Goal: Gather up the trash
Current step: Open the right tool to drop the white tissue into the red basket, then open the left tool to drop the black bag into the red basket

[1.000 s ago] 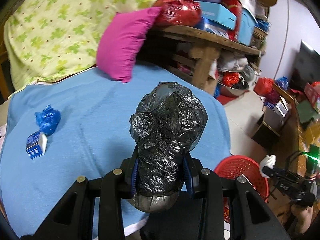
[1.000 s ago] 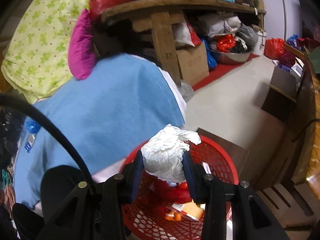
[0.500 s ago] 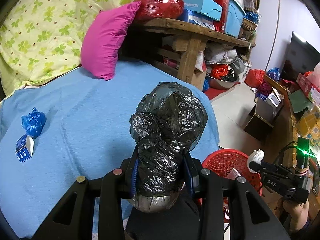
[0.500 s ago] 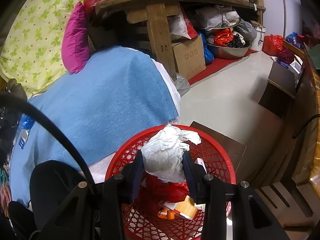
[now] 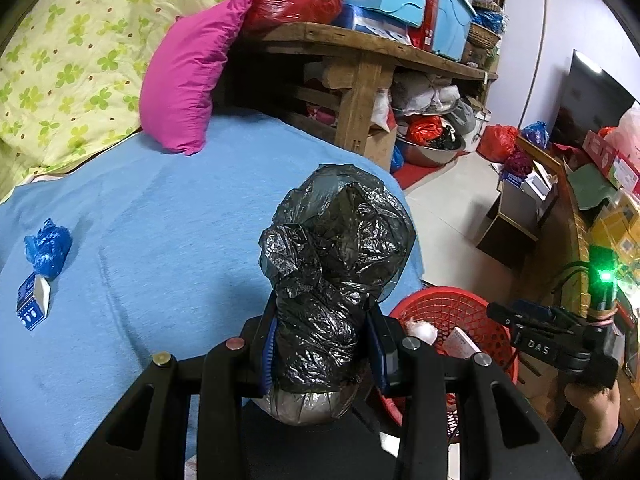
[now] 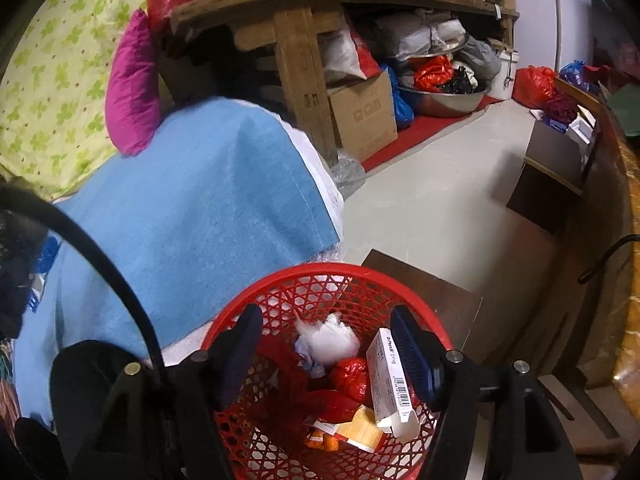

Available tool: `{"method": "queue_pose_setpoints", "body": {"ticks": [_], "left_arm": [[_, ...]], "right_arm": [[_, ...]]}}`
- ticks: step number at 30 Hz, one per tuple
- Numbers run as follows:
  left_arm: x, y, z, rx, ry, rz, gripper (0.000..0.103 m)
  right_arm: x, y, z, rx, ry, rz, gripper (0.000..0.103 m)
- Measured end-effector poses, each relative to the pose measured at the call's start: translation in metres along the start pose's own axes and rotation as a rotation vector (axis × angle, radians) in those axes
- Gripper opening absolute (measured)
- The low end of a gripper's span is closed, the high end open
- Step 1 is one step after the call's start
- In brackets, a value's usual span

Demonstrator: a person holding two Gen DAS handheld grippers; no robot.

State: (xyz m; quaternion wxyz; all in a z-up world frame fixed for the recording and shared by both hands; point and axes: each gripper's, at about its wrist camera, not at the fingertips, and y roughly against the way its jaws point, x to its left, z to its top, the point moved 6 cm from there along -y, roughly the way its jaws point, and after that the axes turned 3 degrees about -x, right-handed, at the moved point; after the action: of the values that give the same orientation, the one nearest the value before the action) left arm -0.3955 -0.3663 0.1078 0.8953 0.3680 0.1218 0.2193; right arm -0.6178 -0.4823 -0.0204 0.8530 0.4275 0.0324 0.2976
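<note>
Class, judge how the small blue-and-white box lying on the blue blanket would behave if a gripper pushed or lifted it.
The small box looks like thin card, so probably light and easily crushed. Its flat faces suggest sliding, not rolling. The soft blanket may drag on it.

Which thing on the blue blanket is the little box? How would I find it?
Look at the big blue blanket covering the bed, then go to its far left edge. There a crumpled blue plastic bag lies, and the small box sits touching it. The box is the only stiff, square-cornered thing there, blue and white.
</note>
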Motion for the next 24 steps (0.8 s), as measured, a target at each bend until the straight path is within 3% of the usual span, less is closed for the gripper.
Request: {"method": "queue_pose_setpoints", "body": {"ticks": [14, 17, 18, 20, 24], "left_arm": [[-0.102, -0.045, -0.027, 0.168, -0.155, -0.247, 0.04], [-0.116, -0.055, -0.033, 0.198, -0.186, -0.254, 0.042], [-0.119, -0.058, -0.033, 0.207, -0.192, -0.259, 0.044], [-0.124, -0.065, -0.037, 0.239, -0.209, -0.268, 0.071], [-0.116, -0.064, -0.036, 0.239, -0.197, -0.253, 0.075]], "right_arm": [[-0.036, 0.082, 0.022, -0.202, -0.063, -0.044, 0.072], [-0.044, 0.089, 0.024, -0.223, -0.082, -0.044, 0.072], [-0.045, 0.09, 0.024, -0.225, -0.085, -0.044, 0.072], [-0.047, 0.09, 0.024, -0.227, -0.092, -0.039, 0.072], [-0.044, 0.089, 0.023, -0.224, -0.095, -0.023, 0.072]]}}
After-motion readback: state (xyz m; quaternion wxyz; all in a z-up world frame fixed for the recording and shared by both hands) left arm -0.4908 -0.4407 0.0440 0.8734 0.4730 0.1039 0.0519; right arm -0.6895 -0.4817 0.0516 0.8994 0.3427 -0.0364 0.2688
